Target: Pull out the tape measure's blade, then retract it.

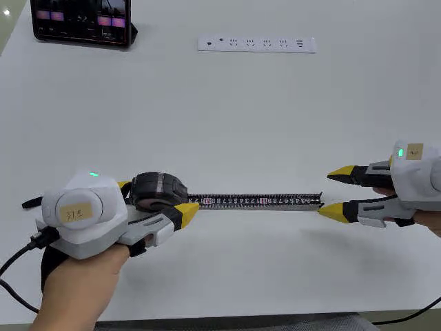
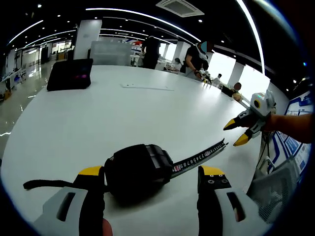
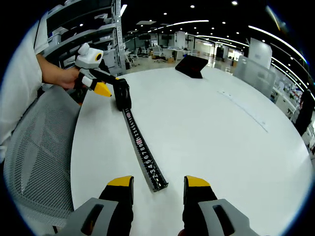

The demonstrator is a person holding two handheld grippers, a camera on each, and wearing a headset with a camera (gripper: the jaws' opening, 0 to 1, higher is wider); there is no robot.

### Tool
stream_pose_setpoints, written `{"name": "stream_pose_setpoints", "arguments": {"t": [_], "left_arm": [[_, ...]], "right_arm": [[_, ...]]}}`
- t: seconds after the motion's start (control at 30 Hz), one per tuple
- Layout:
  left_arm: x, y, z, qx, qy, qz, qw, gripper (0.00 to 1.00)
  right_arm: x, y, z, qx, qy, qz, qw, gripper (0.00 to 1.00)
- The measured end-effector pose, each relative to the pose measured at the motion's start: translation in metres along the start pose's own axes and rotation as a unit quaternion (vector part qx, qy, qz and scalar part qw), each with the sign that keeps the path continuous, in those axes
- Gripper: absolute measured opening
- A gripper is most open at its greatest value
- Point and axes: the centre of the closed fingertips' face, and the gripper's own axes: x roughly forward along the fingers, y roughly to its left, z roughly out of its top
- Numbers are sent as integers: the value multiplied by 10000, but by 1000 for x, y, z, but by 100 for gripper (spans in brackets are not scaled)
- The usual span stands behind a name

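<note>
A black tape measure (image 1: pixel 158 192) lies on the white table (image 1: pixel 227 124), its blade (image 1: pixel 255 201) drawn out to the right and flat on the surface. My left gripper (image 1: pixel 155 198) stands wide around the case (image 2: pixel 140 169); one finger touches it and a strip of table shows at the other finger, so the gripper is open. My right gripper (image 1: pixel 336 193) is open just past the blade's end hook, which lies free between the yellow tips (image 3: pixel 159 182). In the right gripper view the blade (image 3: pixel 142 152) runs back to the case (image 3: pixel 122 96).
A dark tablet (image 1: pixel 83 21) stands at the far left and a white power strip (image 1: pixel 256 44) lies at the far middle. The tape measure's black strap (image 1: pixel 31 203) trails left. A mesh chair (image 3: pixel 34 147) sits by the near table edge.
</note>
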Motion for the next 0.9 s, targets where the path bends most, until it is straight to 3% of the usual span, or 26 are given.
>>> {"name": "stream_pose_setpoints", "arguments": {"t": [0.53, 0.9], "left_arm": [[6, 6, 0, -287, -26, 271, 9992, 69], [10, 11, -1, -481, -23, 453, 9978, 66]], "right_arm": [[10, -4, -10, -333, 432, 332, 9980, 30], [14, -7, -9, -353, 495, 445, 9972, 28]]}}
